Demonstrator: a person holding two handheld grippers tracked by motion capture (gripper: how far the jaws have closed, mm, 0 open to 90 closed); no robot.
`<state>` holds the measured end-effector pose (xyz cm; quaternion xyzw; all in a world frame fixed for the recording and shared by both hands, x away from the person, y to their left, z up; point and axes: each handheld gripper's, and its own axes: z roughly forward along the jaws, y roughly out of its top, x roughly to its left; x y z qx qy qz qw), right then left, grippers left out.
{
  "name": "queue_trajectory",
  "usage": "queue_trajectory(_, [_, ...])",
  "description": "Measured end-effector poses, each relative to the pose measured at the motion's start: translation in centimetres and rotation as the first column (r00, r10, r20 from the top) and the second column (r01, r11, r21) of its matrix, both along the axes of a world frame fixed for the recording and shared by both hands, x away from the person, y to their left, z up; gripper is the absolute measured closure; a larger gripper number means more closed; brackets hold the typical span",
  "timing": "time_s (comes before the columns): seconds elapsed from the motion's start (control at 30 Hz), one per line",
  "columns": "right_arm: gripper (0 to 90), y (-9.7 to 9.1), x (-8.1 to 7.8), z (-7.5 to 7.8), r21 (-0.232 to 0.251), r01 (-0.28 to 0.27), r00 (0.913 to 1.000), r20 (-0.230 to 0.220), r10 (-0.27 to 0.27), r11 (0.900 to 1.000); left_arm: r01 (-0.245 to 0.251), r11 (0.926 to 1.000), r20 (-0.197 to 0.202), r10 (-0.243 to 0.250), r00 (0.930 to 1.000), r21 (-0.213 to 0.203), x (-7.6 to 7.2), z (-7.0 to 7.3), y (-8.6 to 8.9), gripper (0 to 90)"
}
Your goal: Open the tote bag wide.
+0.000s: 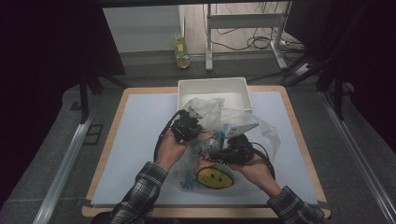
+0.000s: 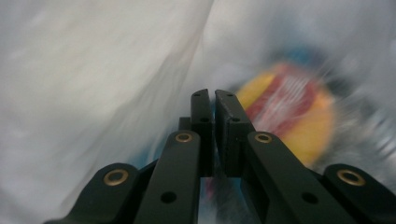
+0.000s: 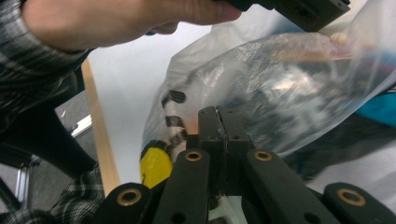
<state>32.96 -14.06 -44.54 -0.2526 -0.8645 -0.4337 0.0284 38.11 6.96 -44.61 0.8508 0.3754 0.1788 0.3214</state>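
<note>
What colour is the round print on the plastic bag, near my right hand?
Yellow with black markings. The round print on the plastic bag shows best in the high view.

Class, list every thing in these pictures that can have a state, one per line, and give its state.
Clear crumpled plastic bag: lifted off the mat, held by both grippers, contents inside.
White rectangular plastic bin: upright, open-topped, at the table's far edge.
Yellow round item with black print: lying on the mat under the bag.
Left gripper: jaws closed on the bag.
Right gripper: jaws closed on the bag.
</note>
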Motion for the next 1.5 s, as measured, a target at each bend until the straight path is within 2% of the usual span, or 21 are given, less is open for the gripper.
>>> queue_trajectory(0.17, [88.8,0.9,-0.7,-0.6,-0.04,-0.027,0.9996,0.009,0.028,0.9988,-0.043,0.9989,-0.044,0.044,0.9981,0.019,-0.6,-1.8,2.4,86.0])
queue_trajectory(0.33, [87.6,0.5,-0.5,0.1,-0.031,-0.011,0.9995,0.03,0.012,0.9995,-0.061,0.9971,-0.107,0.065,0.9922,0.046,-1.1,-4.6,4.3,86.2])
queue_trajectory(0.4, [87.5,-0.3,-0.1,1.1,-0.02,0.032,0.998,0.056,-0.031,0.9993,-0.068,0.9973,-0.142,0.072,0.9873,0.028,-1.2,-6.0,5.1,86.1])
queue_trajectory(0.5, [87.5,-1.2,0.4,1.7,-0.003,0.072,0.9947,0.073,-0.072,0.9974,-0.068,0.9973,-0.15,0.071,0.9861,0.027,-1.5,-6.5,5.3,86.1])
queue_trajectory(0.53, [87.0,-2.0,1.0,2.1,-0.001,0.134,0.9861,0.099,-0.134,0.9909,-0.058,0.9979,-0.159,0.062,0.9853,0.027,-1.8,-6.9,5.5,86.1])
queue_trajectory(0.57, [87.0,-2.0,1.0,2.1,-0.001,0.134,0.9861,0.099,-0.134,0.9909,-0.058,0.9979,-0.159,0.062,0.9853,0.027,-1.8,-6.9,5.5,86.0])
queue_trajectory(0.6, [87.1,-3.0,1.9,2.1,0.009,0.198,0.9754,0.097,-0.198,0.9802,-0.051,0.9983,-0.168,0.055,0.9843,0.029,-2.1,-7.2,5.7,86.0])
queue_trajectory(0.67, [87.2,-3.4,2.3,1.9,0.002,0.228,0.969,0.098,-0.227,0.9737,-0.049,0.9982,-0.17,0.054,0.984,0.034,-2.3,-7.4,5.8,86.1])
queue_trajectory(0.7, [88.5,-4.0,3.2,1.1,-0.049,0.275,0.9556,0.125,-0.267,0.9603,-0.047,0.9982,-0.176,0.053,0.9829,0.036,-2.6,-7.7,6.1,86.1])
queue_trajectory(0.83, [89.0,-4.9,4.1,-0.7,-0.11,0.309,0.9486,0.106,-0.298,0.9446,-0.061,0.9981,-0.183,0.062,0.9812,0.01,-3.2,-7.8,6.8,87.4])
queue_trajectory(0.87, [89.1,-5.5,4.3,-2.0,-0.162,0.333,0.9411,0.116,-0.317,0.9288,-0.058,0.9979,-0.181,0.062,0.9815,0.028,-3.5,-7.8,7.4,88.0])
queue_trajectory(0.93, [89.1,-5.8,4.4,-2.5,-0.179,0.333,0.9422,0.104,-0.318,0.9258,-0.065,0.9974,-0.182,0.069,0.9808,0.031,-3.7,-7.8,7.7,89.0])
queue_trajectory(0.97, [89.1,-6.2,4.4,-3.6,-0.218,0.342,0.9397,0.091,-0.33,0.9141,-0.071,0.996,-0.174,0.079,0.9815,0.055,-4.2,-7.8,8.4,89.1])
queue_trajectory(1.07, [89.2,-6.8,4.1,-5.0,-0.274,0.333,0.9427,0.073,-0.326,0.9024,-0.089,0.9941,-0.175,0.098,0.9796,0.063,-4.7,-7.8,9.4,89.2])
queue_trajectory(1.13, [89.2,-7.1,3.8,-5.7,-0.302,0.327,0.9447,0.074,-0.32,0.8956,-0.116,0.993,-0.197,0.118,0.9732,0.024,-5.2,-7.6,11.0,89.2])
queue_trajectory(1.17, [89.2,-7.1,3.8,-5.7,-0.302,0.327,0.9447,0.074,-0.32,0.8956,-0.116,0.993,-0.197,0.118,0.9732,0.024,-5.2,-7.6,11.0,89.0])
queue_trajectory(1.23, [89.1,-7.2,3.4,-5.5,-0.282,0.309,0.9506,0.059,-0.305,0.9084,-0.068,0.9963,-0.176,0.058,0.9827,-0.052,-6.1,-6.5,11.7,88.3])
queue_trajectory(1.3, [89.0,-7.1,3.1,-4.6,-0.251,0.297,0.9549,0.061,-0.291,0.9215,-0.064,0.9945,-0.167,0.049,0.9847,-0.083,-6.4,-6.0,11.9,87.3])
queue_trajectory(1.33, [89.0,-6.9,2.9,-4.0,-0.234,0.293,0.9562,0.065,-0.285,0.9271,-0.038,0.9905,-0.149,0.018,0.9887,-0.132,-6.9,-4.7,12.2,86.6])
queue_trajectory(1.37, [89.0,-6.9,2.9,-4.0,-0.234,0.293,0.9562,0.065,-0.285,0.9271,-0.038,0.9905,-0.149,0.018,0.9887,-0.132,-6.9,-4.7,12.2,86.0])
queue_trajectory(1.5, [89.0,-6.0,2.3,-0.9,-0.172,0.255,0.966,0.089,-0.243,0.9515,0.015,0.9865,-0.118,-0.035,0.9925,-0.163,-8.1,-2.5,11.9,85.3])
